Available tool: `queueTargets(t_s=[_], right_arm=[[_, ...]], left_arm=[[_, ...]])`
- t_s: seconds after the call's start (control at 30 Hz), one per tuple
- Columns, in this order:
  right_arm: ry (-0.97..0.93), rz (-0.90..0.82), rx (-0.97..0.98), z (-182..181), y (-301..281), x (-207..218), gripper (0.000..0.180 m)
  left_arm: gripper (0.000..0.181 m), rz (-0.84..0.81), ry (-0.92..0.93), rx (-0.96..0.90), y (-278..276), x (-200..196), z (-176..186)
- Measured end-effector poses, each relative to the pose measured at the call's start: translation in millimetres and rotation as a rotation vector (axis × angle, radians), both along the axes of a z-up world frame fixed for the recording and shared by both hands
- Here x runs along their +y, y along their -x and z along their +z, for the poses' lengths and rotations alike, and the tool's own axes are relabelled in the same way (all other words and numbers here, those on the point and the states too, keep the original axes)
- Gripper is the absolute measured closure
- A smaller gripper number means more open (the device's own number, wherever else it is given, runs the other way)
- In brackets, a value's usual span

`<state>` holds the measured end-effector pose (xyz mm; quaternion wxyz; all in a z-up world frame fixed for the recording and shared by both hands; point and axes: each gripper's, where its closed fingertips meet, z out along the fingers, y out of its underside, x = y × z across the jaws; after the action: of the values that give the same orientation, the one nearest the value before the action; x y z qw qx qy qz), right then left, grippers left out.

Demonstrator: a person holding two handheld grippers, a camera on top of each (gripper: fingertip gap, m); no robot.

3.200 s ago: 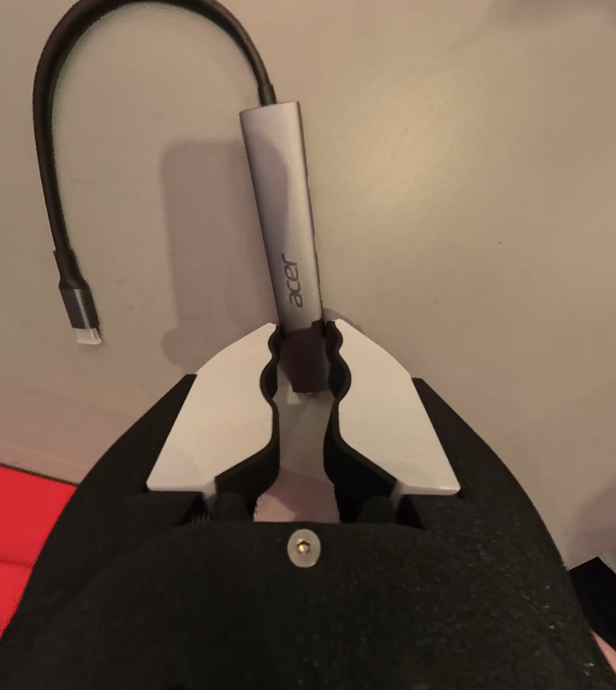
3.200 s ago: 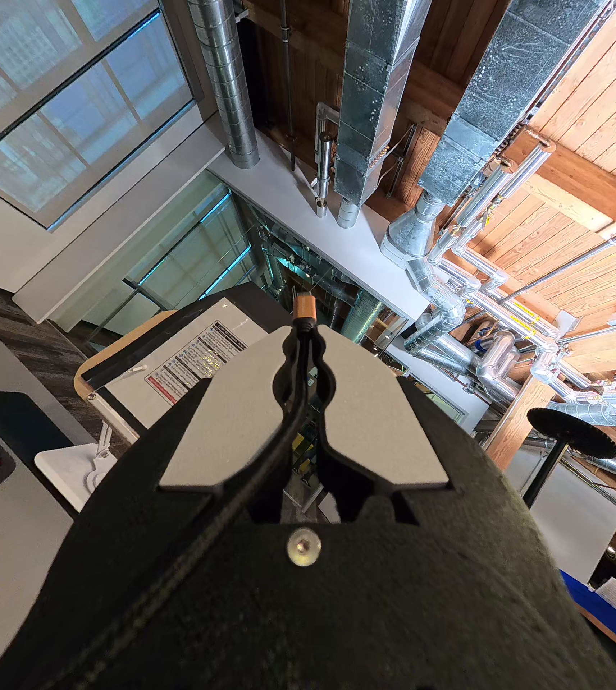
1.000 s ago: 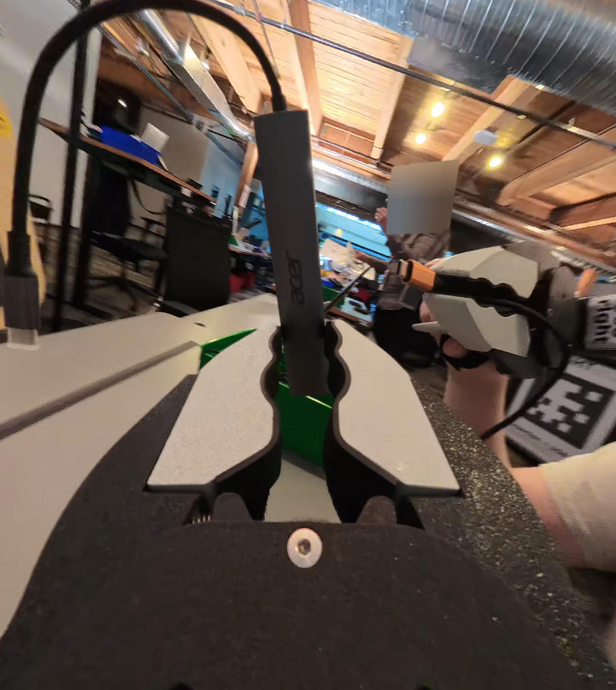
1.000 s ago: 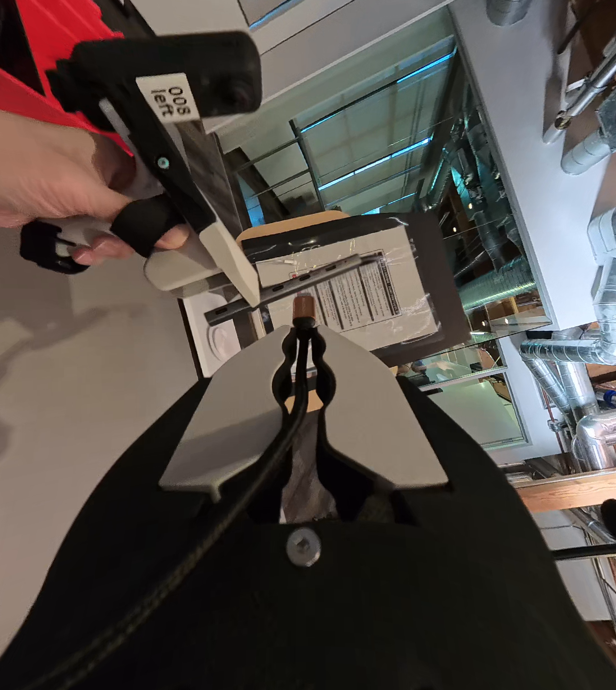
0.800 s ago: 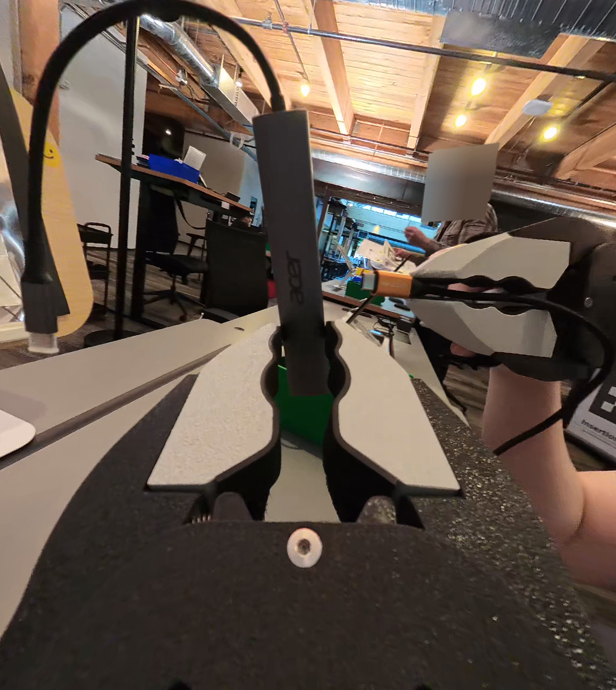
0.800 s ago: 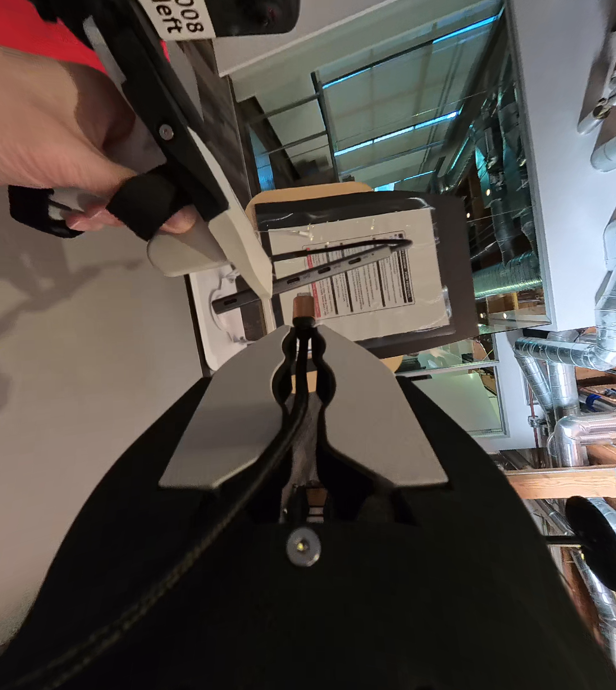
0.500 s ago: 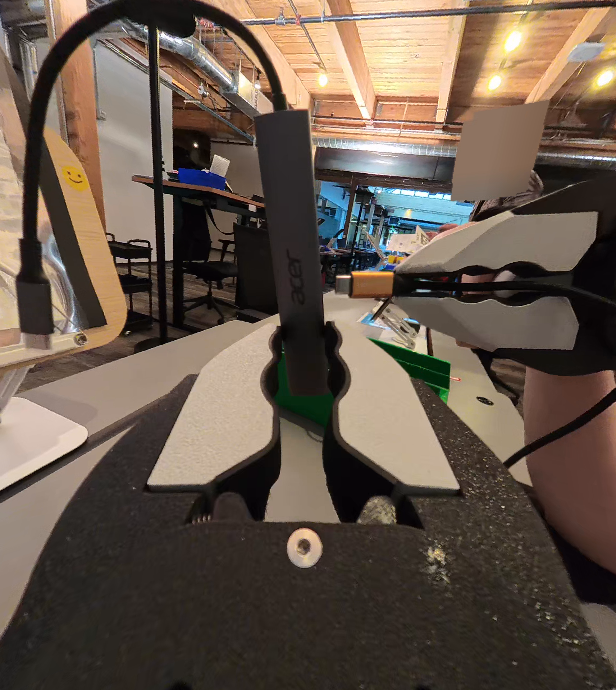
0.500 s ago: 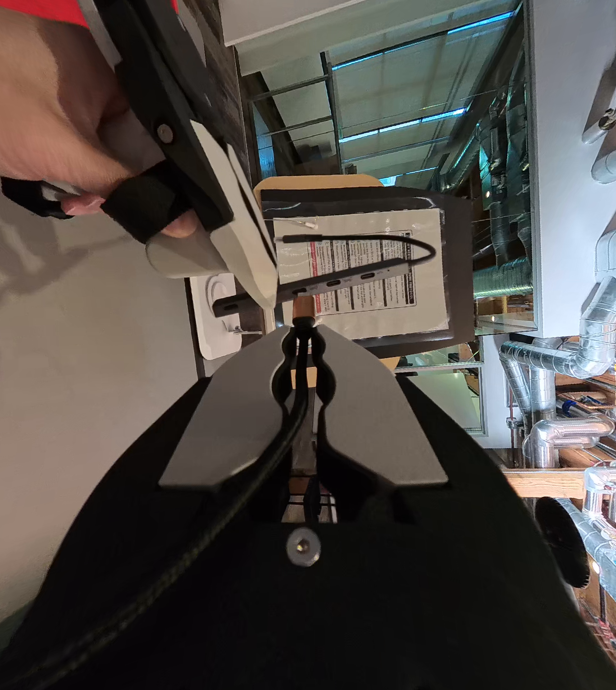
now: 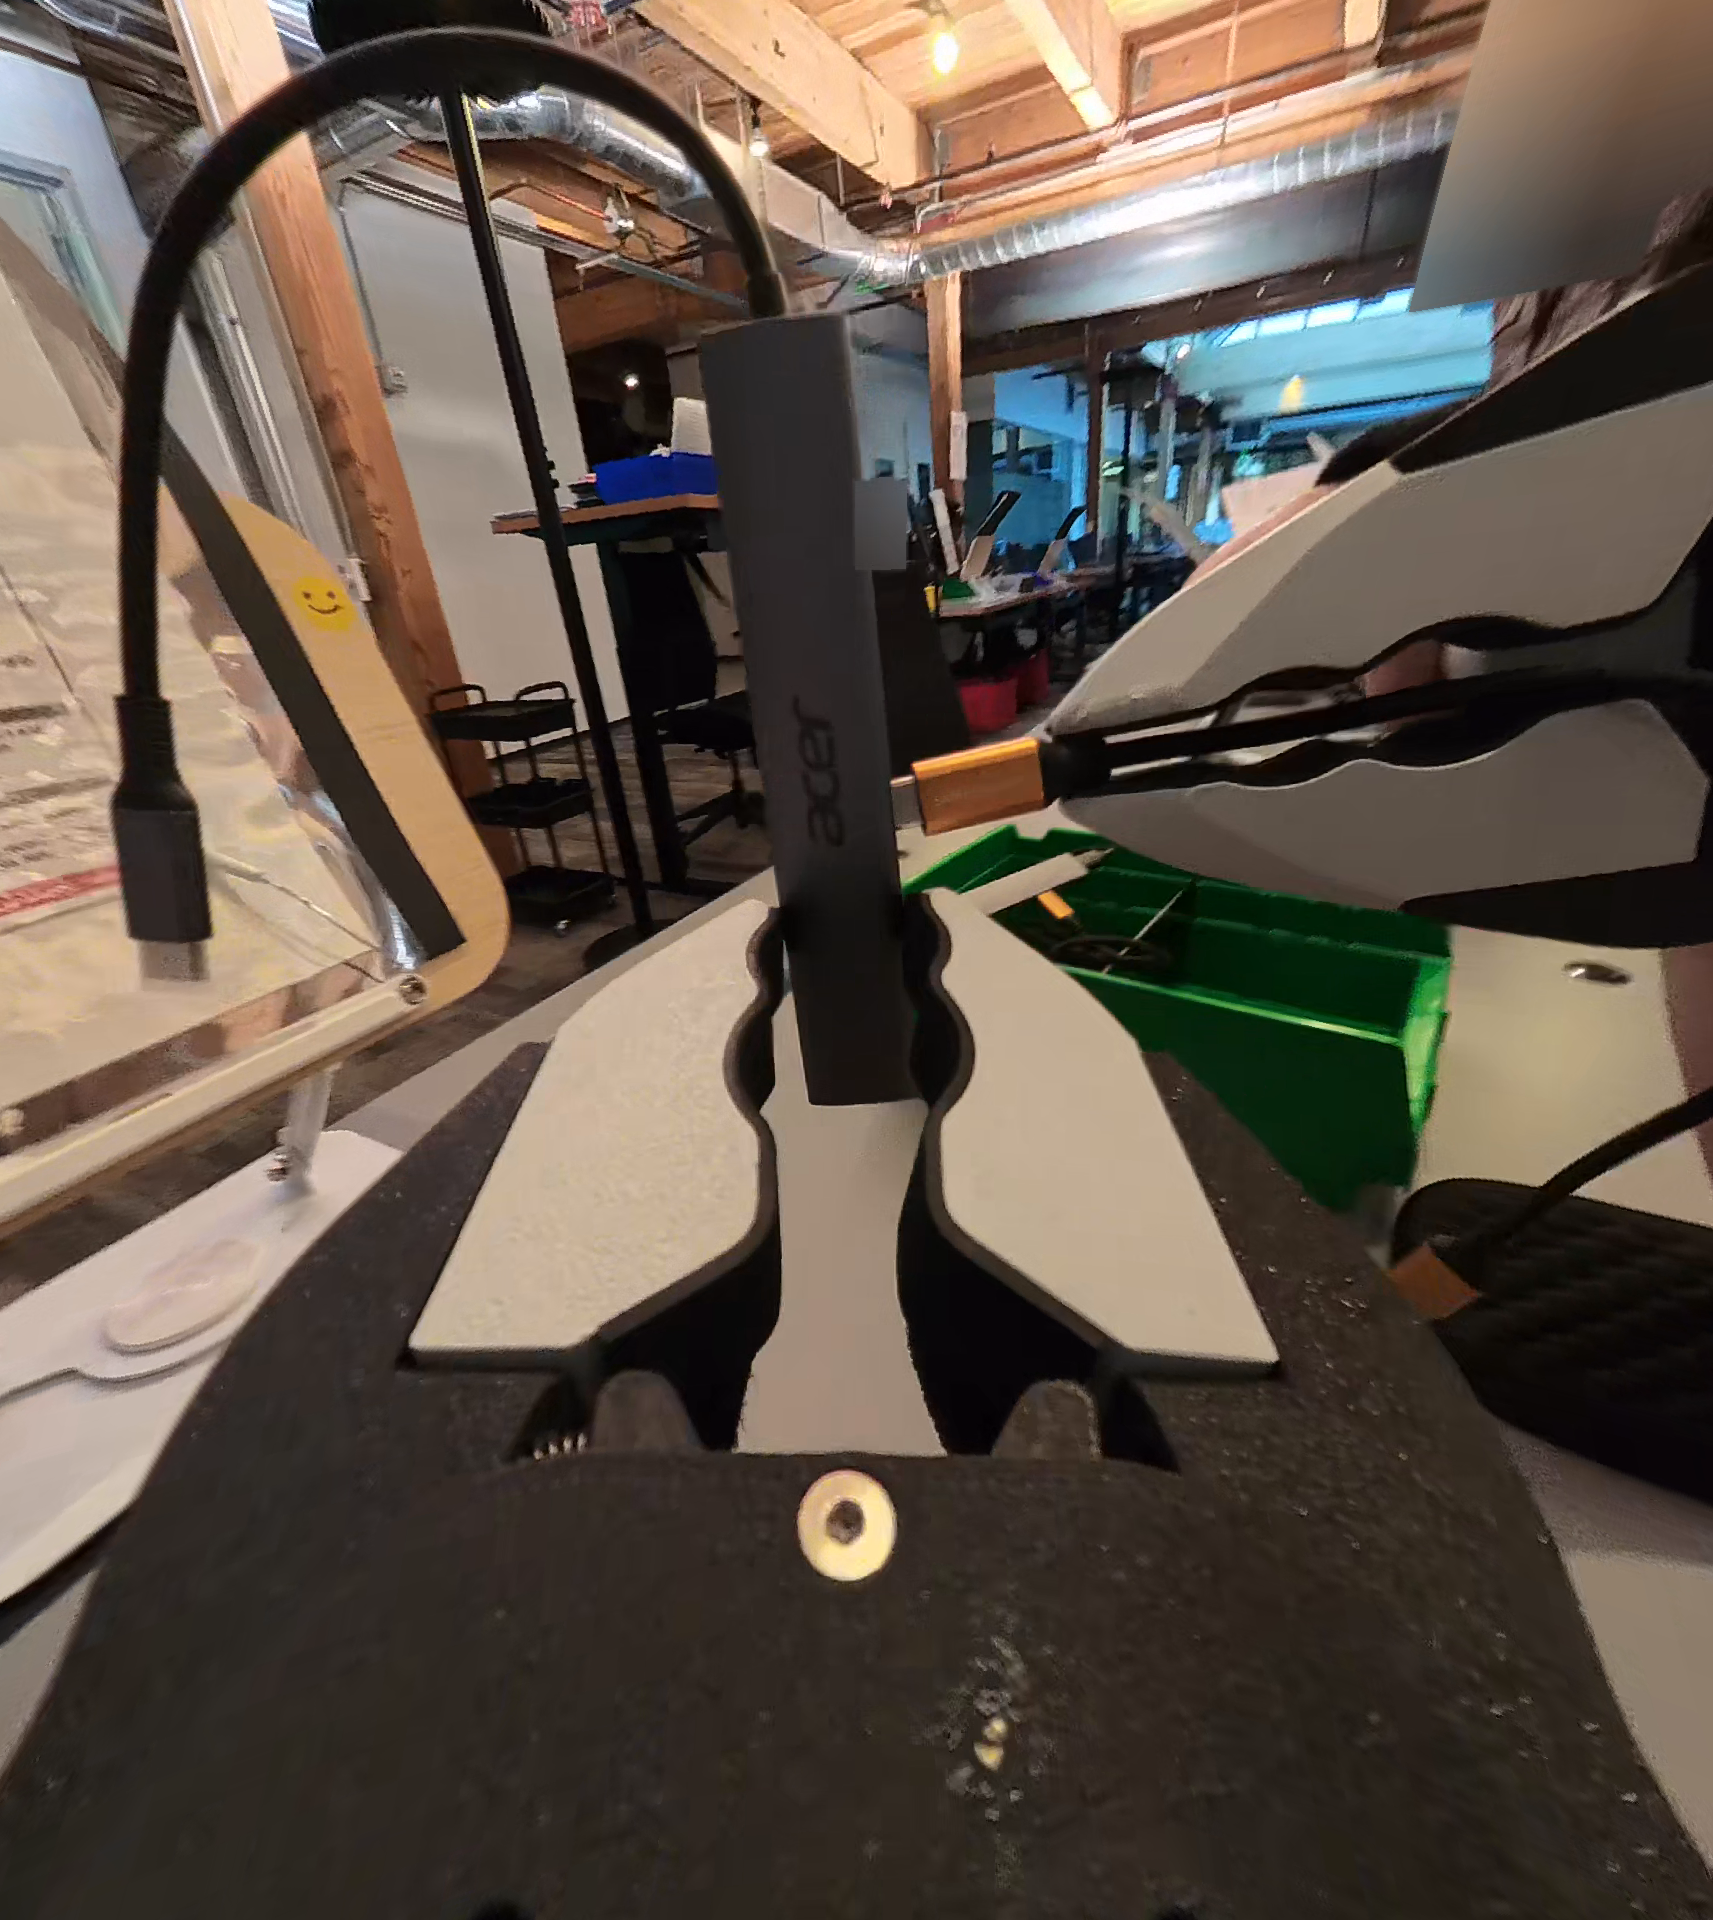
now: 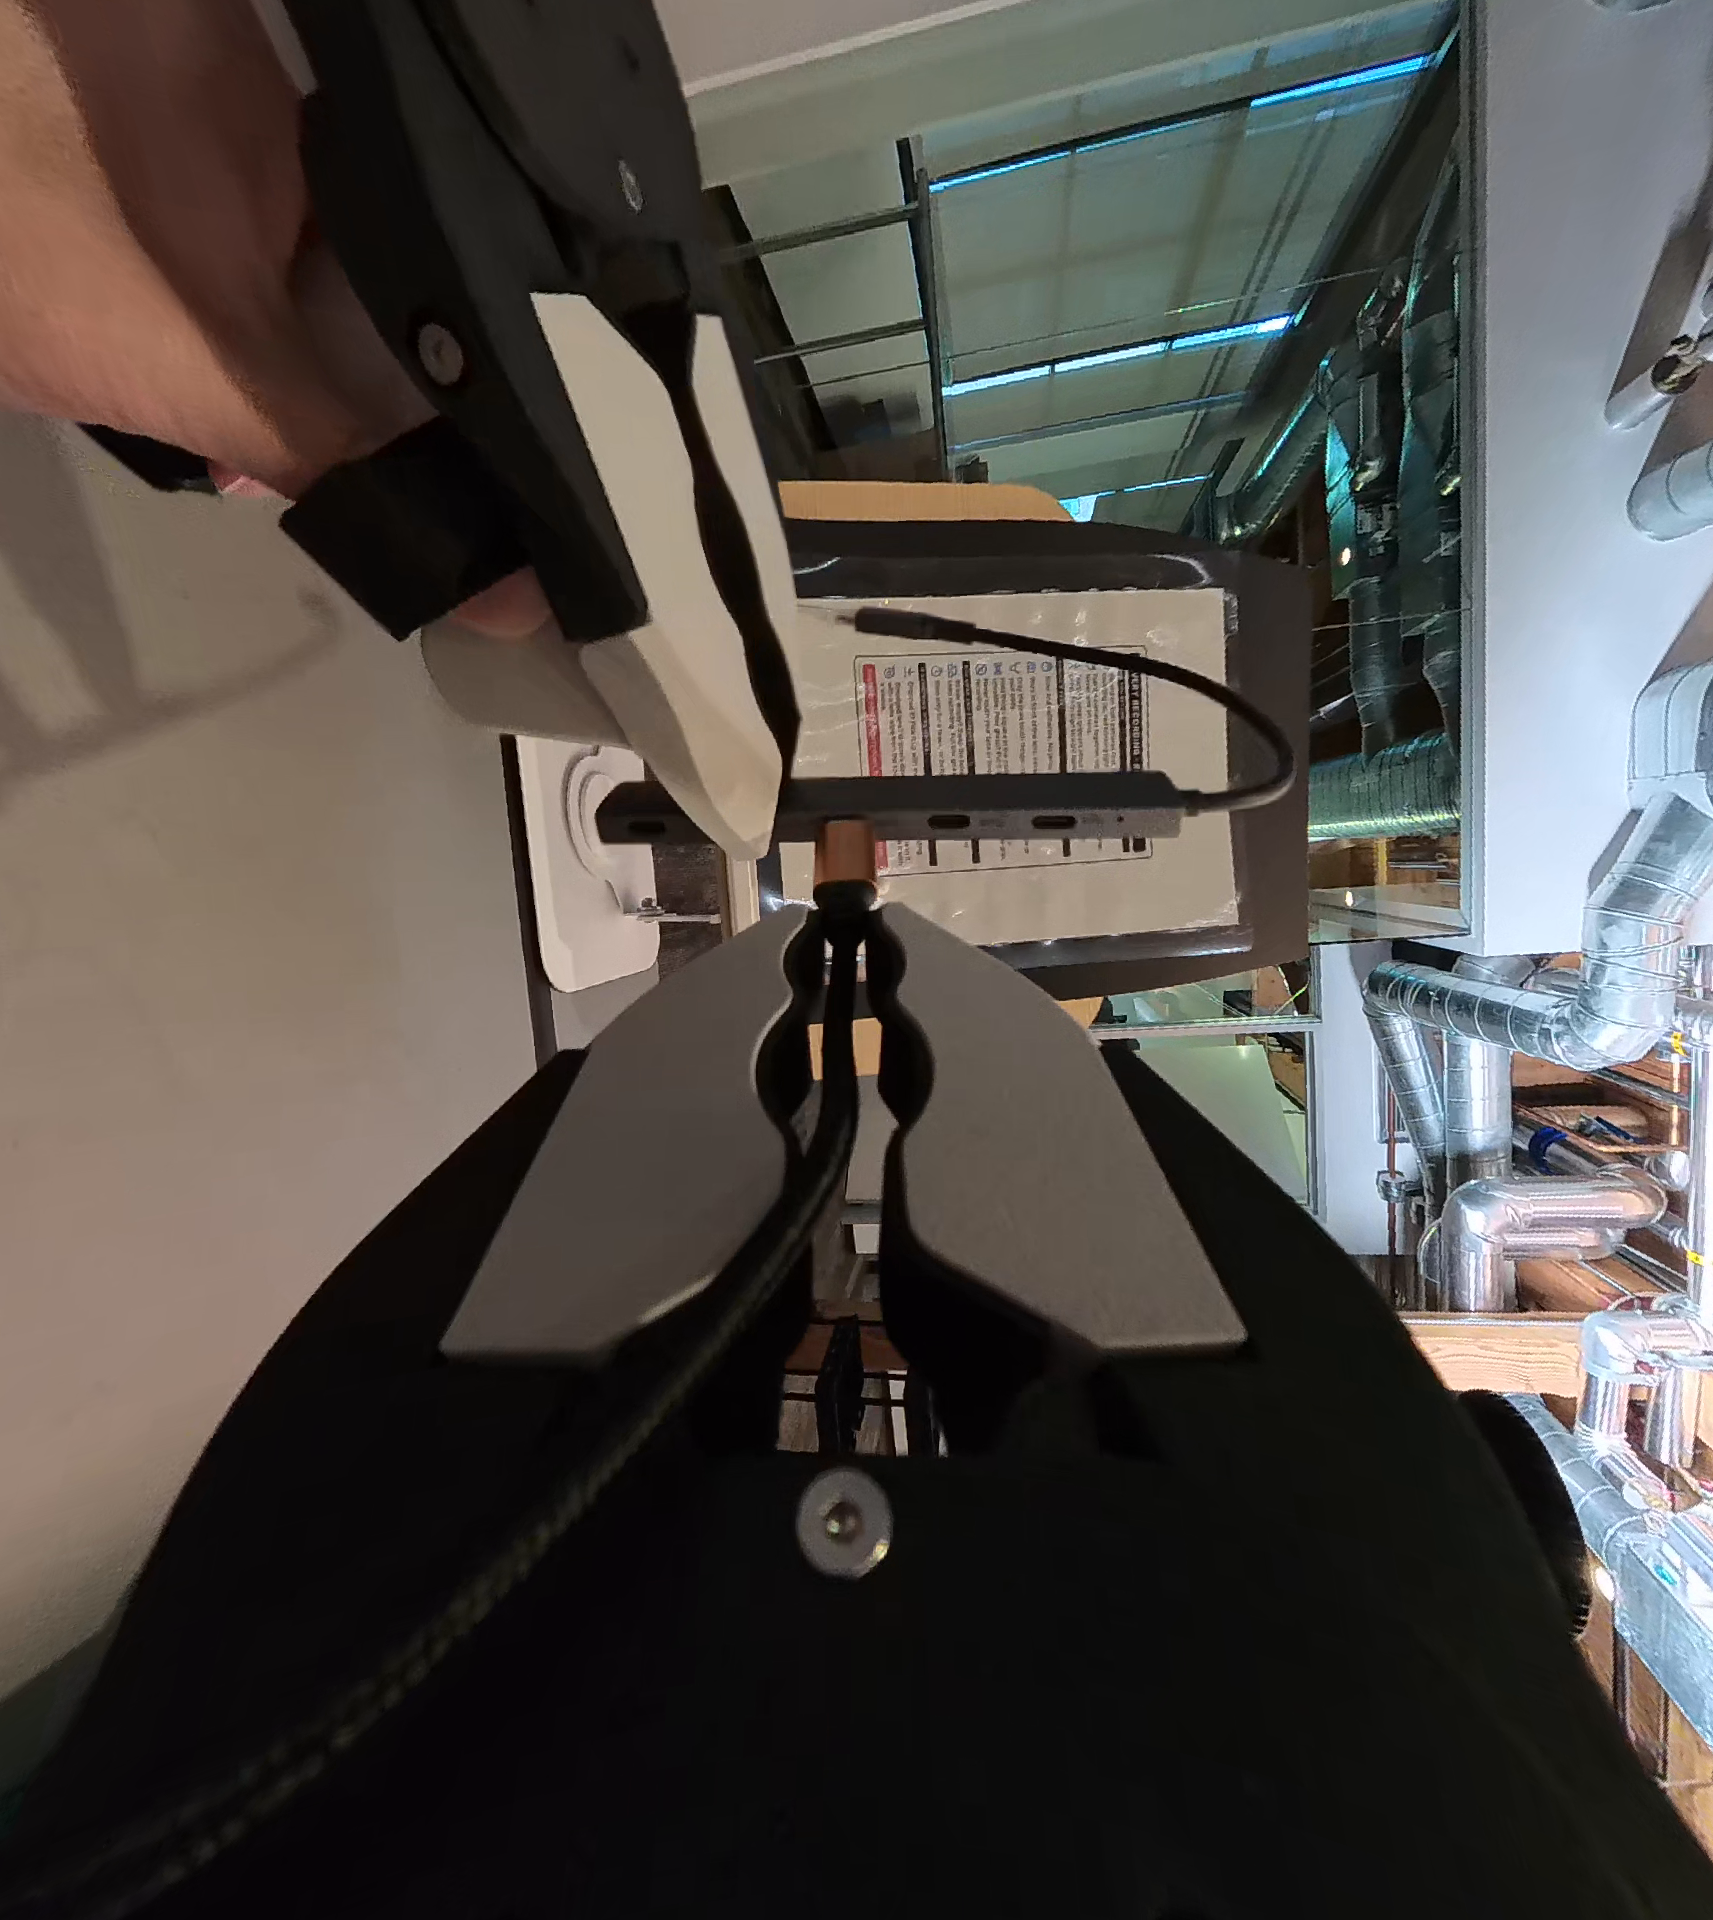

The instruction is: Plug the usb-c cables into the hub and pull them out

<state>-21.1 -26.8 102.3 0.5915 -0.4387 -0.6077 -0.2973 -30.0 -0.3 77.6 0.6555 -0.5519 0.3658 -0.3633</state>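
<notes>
My left gripper (image 9: pixel 836 935) is shut on the lower end of a slim grey hub (image 9: pixel 810 644) and holds it upright in the air. The hub's own black cable (image 9: pixel 239 239) loops over to the left and ends in a free plug (image 9: pixel 161 862). My right gripper (image 10: pixel 844 914) is shut on a black cable just behind its copper usb-c plug (image 10: pixel 847 850). The plug's tip meets a port on the hub's side (image 10: pixel 987 805); I cannot tell how deep it sits. The right gripper also shows in the left wrist view (image 9: pixel 1049 769), with the plug (image 9: pixel 977 792) at the hub's right edge.
A green bin (image 9: pixel 1247 997) with small parts stands on the grey table behind the hub. A sign board (image 9: pixel 208 779) on a white base (image 9: pixel 21 1455) stands at the left. A black mat (image 9: pixel 1610 1299) lies at the right. A hand (image 10: pixel 104 229) holds the left gripper. The tips of one gripper are about 4 centimetres away from the tips of the other.
The right gripper has moved the copper plug left across the gap, and it now meets the hub's side. The left gripper has tilted down a little, still holding the hub.
</notes>
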Motion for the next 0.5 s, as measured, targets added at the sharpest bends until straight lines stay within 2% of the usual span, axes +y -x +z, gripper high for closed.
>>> queueTargets(t_s=[0.2, 0.5], right_arm=[[-0.019, -0.004, 0.035, 3.0, 5.4, 2.1, 0.172], [-0.035, 0.054, 0.114, 11.0, 11.7, -0.7, 0.172]], left_arm=[[0.159, 0.121, -0.065, 0.084, 5.9, 2.2, 4.5], [0.159, 0.144, -0.116, 0.122, 13.8, -3.0, 14.4]])
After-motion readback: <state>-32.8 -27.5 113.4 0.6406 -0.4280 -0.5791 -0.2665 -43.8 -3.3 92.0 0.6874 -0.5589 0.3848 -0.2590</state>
